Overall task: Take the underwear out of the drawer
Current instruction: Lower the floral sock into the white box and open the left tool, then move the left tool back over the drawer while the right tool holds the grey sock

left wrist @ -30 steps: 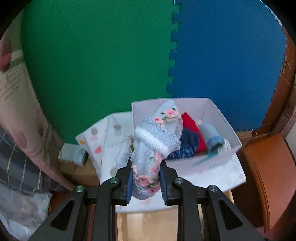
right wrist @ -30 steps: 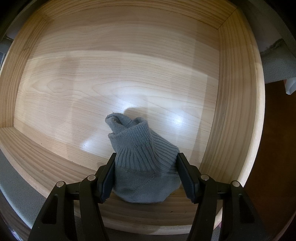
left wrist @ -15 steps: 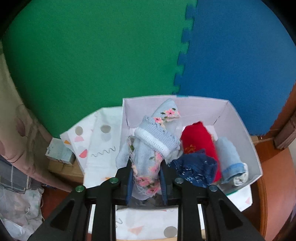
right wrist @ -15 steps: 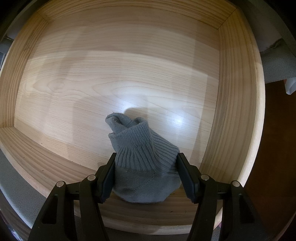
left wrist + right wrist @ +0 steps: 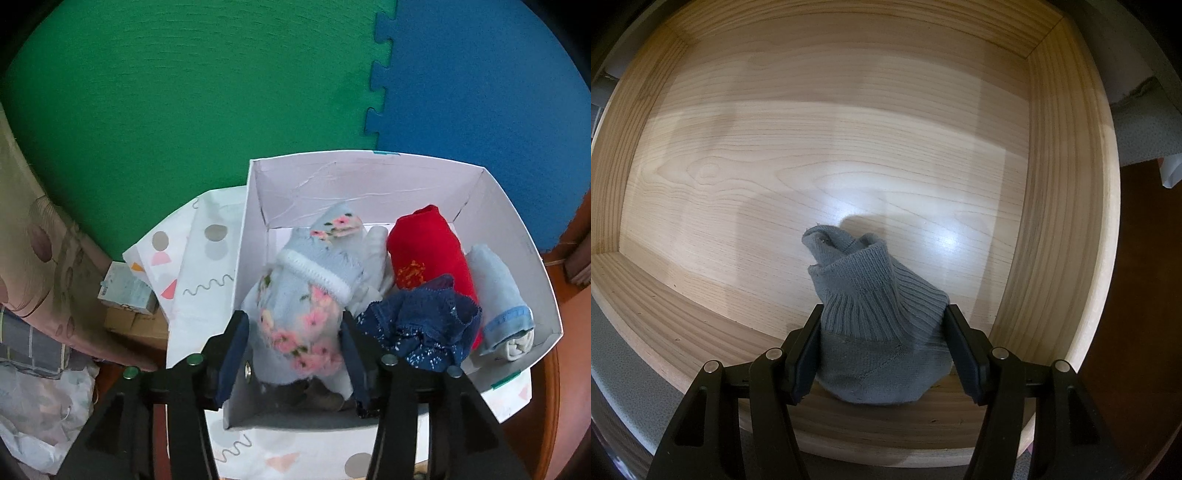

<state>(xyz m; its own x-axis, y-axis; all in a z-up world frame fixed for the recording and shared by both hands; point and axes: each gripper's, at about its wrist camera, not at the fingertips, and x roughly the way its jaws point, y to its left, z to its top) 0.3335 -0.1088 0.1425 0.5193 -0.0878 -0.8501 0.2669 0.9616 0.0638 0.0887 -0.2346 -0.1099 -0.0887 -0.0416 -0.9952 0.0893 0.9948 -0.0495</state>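
In the left wrist view, my left gripper [image 5: 293,332] has opened wide around a light blue floral underwear roll [image 5: 306,295], which lies inside the white box [image 5: 369,173] at its left side. In the right wrist view, my right gripper [image 5: 882,332] is shut on a grey knitted garment [image 5: 879,332], held just above the floor of the wooden drawer [image 5: 831,147] near its front right corner.
The box also holds a red roll [image 5: 428,251], a dark blue lace piece [image 5: 424,325] and a pale blue roll [image 5: 498,295]. It stands on a white patterned cloth [image 5: 195,266]. Green and blue foam mats [image 5: 221,92] lie beyond. A small carton [image 5: 125,288] sits left.
My left gripper has moved forward over the box and its jaws have spread apart, letting the floral roll settle in the box. My right gripper and the grey garment have stayed still.
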